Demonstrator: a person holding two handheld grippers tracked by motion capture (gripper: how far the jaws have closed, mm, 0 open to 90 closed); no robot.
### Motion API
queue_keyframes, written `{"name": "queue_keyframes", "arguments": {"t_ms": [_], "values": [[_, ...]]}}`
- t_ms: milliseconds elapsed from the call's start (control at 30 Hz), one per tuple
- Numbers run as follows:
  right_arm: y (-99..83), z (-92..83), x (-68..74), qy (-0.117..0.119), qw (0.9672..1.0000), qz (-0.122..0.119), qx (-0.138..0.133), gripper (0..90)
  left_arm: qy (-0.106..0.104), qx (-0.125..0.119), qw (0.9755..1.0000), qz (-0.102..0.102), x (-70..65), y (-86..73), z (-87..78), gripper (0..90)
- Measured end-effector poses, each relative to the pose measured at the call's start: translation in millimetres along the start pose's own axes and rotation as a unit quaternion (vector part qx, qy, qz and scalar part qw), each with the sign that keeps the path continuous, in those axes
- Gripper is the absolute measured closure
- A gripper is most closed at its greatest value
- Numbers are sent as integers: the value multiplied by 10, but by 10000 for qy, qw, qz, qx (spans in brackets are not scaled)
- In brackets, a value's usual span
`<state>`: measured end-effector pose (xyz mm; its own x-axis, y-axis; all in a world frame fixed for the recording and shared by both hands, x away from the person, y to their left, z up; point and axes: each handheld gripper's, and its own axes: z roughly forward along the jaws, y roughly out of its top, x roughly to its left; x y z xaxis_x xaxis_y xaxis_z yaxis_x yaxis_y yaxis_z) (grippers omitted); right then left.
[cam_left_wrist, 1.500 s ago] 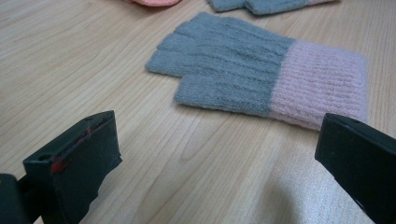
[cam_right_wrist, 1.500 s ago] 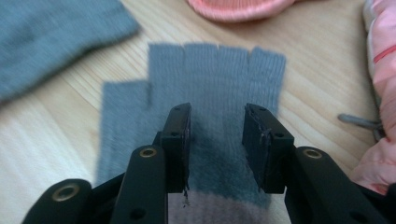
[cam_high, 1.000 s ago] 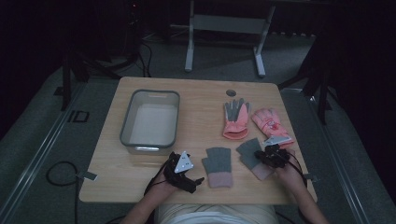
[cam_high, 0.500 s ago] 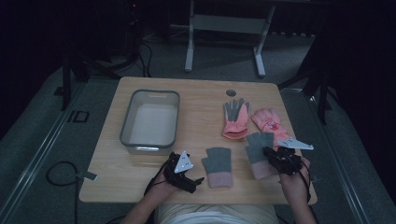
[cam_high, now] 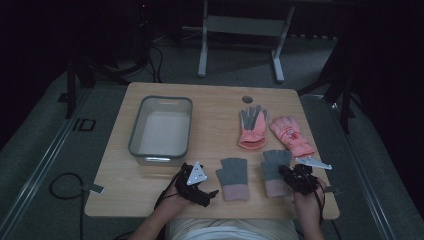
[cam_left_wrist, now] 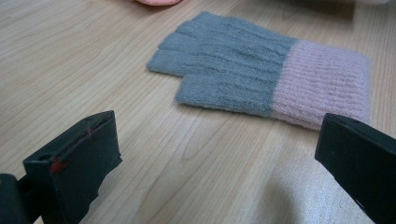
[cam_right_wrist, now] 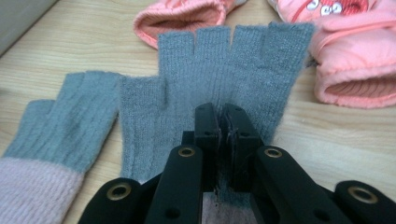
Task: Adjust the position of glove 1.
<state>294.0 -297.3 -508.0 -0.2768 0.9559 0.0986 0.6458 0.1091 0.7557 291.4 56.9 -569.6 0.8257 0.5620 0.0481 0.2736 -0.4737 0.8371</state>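
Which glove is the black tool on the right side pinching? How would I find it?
Start at the grey tub on the wooden table, then look along the near edge to the two grey fingerless gloves with pink cuffs. It is the right-hand glove of that pair, clamped in the right tool; its twin lies flat and free.
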Motion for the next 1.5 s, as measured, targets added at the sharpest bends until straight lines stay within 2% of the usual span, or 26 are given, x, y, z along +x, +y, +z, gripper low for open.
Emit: {"name": "queue_keyframes", "arguments": {"t_ms": [133, 533, 667, 800, 900, 1000, 1033, 1100, 1167, 1200, 1233, 1300, 1500], "values": [[-57, 114, -2, -10, 9998, 189, 61, 847, 41, -10, 10000, 13, -7, -1, -2, 0], [-259, 395, -10, -246, 9983, 445, 274, 831, 30, -7, 10000, 19, -11, -2, -2, 0], [-251, 403, -12, -248, 9983, 451, 274, 813, 23, 3, 10000, 22, -10, -1, -1, 0], [-212, 345, -30, -152, 9988, 426, 210, 775, 11, -9, 10000, 6, -8, -2, -3, 0], [-130, 289, -43, -86, 9997, 163, 133, 750, -3, 18, 10000, 15, -5, 0, 0, 0], [-48, 304, -46, 155, 9993, -237, 263, 712, -2, 10, 10000, 23, -9, 0, 2, 0], [-29, 306, -45, 253, 9985, -410, 264, 704, 1, 14, 10000, 34, -10, 0, 2, 0], [4, 306, -59, 254, 9964, -749, 307, 695, 7, 19, 10000, 33, -11, 0, 3, 0], [34, 299, -102, 460, 9937, -981, 289, 674, 9, 31, 10000, 20, -9, 1, 4, 0], [47, 297, -124, 489, 9921, -1106, 326, 653, 12, 24, 10000, 7, -7, 1, 4, 0], [47, 297, -124, 489, 9921, -1106, 326, 653, 12, 24, 10000, 7, -7, 1, 4, 0], [80, 294, -215, 643, 9886, -1295, 428, 640, 29, 14, 10000, -1, -6, 0, 1, 0], [81, 291, -265, 704, 9836, -1577, 518, 597, 38, -13, 10000, -7, -7, -3, -4, 0]]}}
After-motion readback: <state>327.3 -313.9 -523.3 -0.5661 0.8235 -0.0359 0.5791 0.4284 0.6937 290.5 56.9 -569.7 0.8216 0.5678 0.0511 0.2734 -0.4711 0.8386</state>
